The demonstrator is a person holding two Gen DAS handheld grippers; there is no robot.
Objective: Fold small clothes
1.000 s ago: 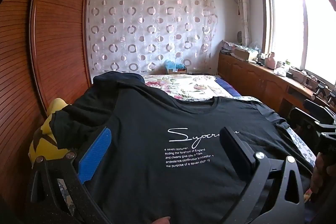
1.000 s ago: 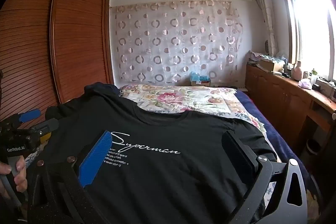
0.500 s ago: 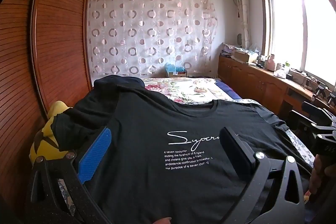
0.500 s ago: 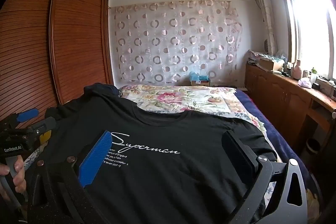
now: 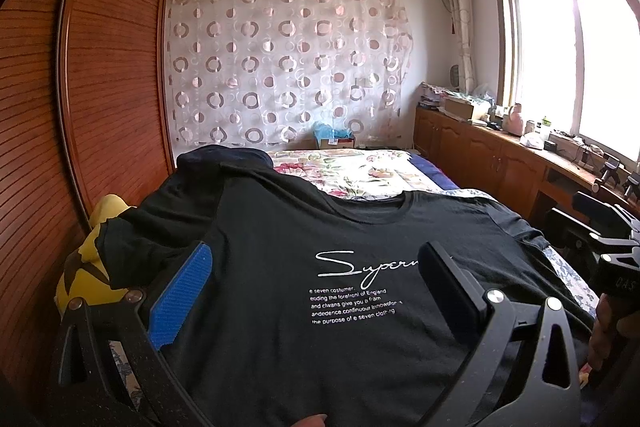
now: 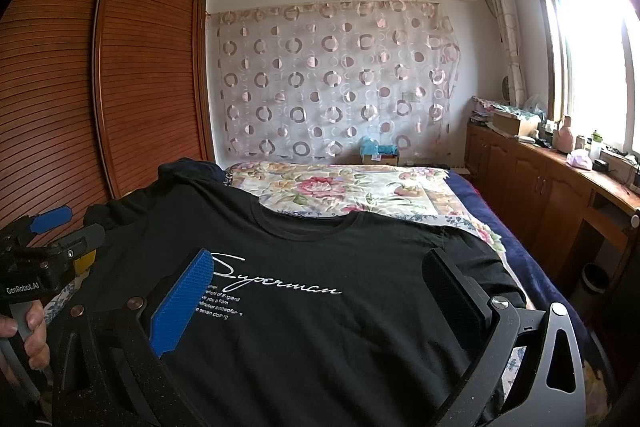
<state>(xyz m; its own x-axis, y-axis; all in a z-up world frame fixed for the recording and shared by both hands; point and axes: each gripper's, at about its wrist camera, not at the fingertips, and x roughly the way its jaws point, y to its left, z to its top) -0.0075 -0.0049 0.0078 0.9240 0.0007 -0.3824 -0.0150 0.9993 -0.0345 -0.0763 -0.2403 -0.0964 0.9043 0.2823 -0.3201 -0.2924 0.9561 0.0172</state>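
A black T-shirt [image 5: 320, 267] is being kept spread flat on the bed [image 6: 344, 187], collar toward the curtain. Both the left gripper [image 5: 316, 287] and right gripper [image 6: 320, 291] are being held above it, fingers released; flowered bedding beyond is lying bare.

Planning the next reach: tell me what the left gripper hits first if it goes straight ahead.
Probably the black printed T-shirt spread on the bed: it fills the gap between the open left gripper fingers. Depth is unclear; on a shallow line it might skim over toward the floral bedspread.

The black cotton T-shirt [image 5: 280, 267]'s hem runs off the bottom edge. Its white script lettering [image 5: 366, 267] is partly covered by a gripper finger; the small print [image 6: 218, 305] is likewise half hidden
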